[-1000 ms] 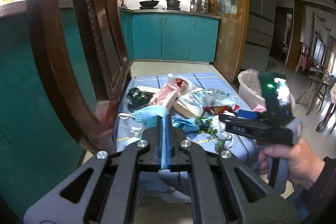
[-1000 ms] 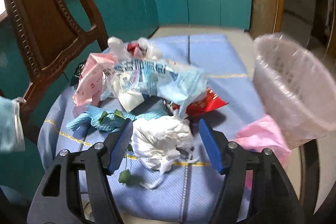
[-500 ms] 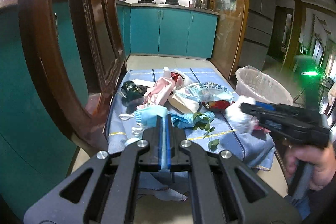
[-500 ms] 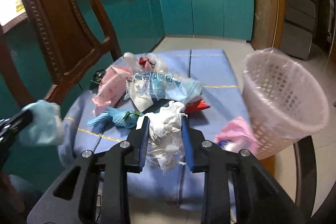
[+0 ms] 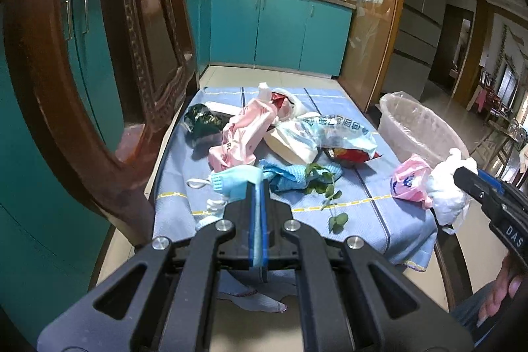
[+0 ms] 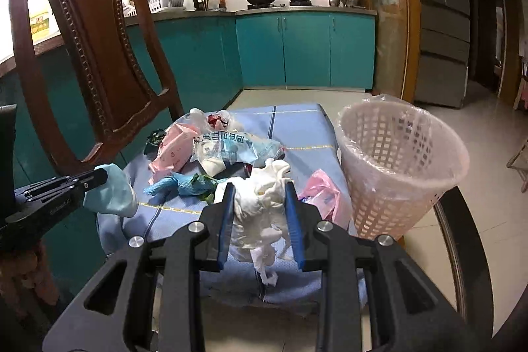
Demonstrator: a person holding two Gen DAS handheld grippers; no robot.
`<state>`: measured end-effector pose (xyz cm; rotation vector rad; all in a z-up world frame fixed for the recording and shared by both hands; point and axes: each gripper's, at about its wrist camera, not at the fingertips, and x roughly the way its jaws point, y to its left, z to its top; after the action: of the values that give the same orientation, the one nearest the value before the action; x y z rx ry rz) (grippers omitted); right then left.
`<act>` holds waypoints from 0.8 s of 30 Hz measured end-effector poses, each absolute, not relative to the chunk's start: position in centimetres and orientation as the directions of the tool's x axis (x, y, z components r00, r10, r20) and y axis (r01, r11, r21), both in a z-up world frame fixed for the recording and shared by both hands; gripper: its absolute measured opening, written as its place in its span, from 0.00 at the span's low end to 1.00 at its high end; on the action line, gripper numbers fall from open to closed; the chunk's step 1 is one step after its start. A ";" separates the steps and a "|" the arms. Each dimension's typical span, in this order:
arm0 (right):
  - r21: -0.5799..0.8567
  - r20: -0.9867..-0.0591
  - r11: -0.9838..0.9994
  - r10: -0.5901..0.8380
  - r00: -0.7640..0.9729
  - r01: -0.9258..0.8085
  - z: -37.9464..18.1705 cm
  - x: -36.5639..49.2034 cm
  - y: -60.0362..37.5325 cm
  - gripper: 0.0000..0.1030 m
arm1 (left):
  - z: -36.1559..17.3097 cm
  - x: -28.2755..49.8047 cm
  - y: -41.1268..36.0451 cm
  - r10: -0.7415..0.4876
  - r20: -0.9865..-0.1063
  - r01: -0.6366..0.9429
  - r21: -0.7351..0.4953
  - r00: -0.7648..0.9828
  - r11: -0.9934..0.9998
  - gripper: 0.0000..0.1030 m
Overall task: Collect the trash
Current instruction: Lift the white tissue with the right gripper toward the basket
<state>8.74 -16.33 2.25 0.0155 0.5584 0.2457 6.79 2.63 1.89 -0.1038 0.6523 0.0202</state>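
My left gripper [image 5: 257, 184] is shut on a light blue face mask [image 5: 236, 178], held above the near left corner of the blue-clothed table [image 5: 379, 213]. The right wrist view shows the mask [image 6: 112, 195] hanging from that gripper [image 6: 99, 176]. My right gripper [image 6: 259, 188] is shut on a crumpled white tissue wad [image 6: 260, 207], raised off the table near its right edge. A lined pink lattice waste basket [image 6: 396, 167] stands just right of it. On the cloth lie a pink wrapper [image 6: 175, 147], a printed clear bag [image 6: 237, 149], a blue wipe [image 6: 175, 185] and a pink bag [image 6: 321, 195].
A carved wooden chair [image 6: 89, 55] stands against the table's left side. A red snack bag [image 5: 349, 154], a dark green packet [image 5: 201, 121] and a leafy twig [image 5: 321, 183] also lie on the cloth. A person's socked foot [image 5: 257, 302] is under the left gripper. Teal cabinets [image 6: 303, 48] line the back.
My right gripper closed on the white tissue wad, lifted it off the cloth and drew back toward the right. The left gripper kept its hold on the mask and barely shifted.
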 end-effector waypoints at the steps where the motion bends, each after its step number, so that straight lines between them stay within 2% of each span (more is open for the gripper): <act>1: 0.078 -0.521 0.971 0.235 0.820 -0.228 2.2 8.8 -16.1 0.29 | 1.8 7.0 2.5 -0.014 -0.607 -0.051 -0.089 0.795 0.995 0.04; 9: 0.068 -0.527 0.969 0.239 0.816 -0.239 1.6 8.7 -15.2 0.29 | 1.5 7.0 1.6 -0.003 -0.595 -0.035 -0.051 0.804 0.998 0.04; 24: 0.076 -0.547 0.969 0.239 0.802 -0.236 1.1 9.1 -15.3 0.29 | 1.4 7.1 1.8 0.001 -0.596 -0.041 -0.054 0.803 0.998 0.04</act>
<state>9.08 -15.31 1.15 0.0043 0.5864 0.2546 7.08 1.83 1.45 -0.0647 0.6383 0.0223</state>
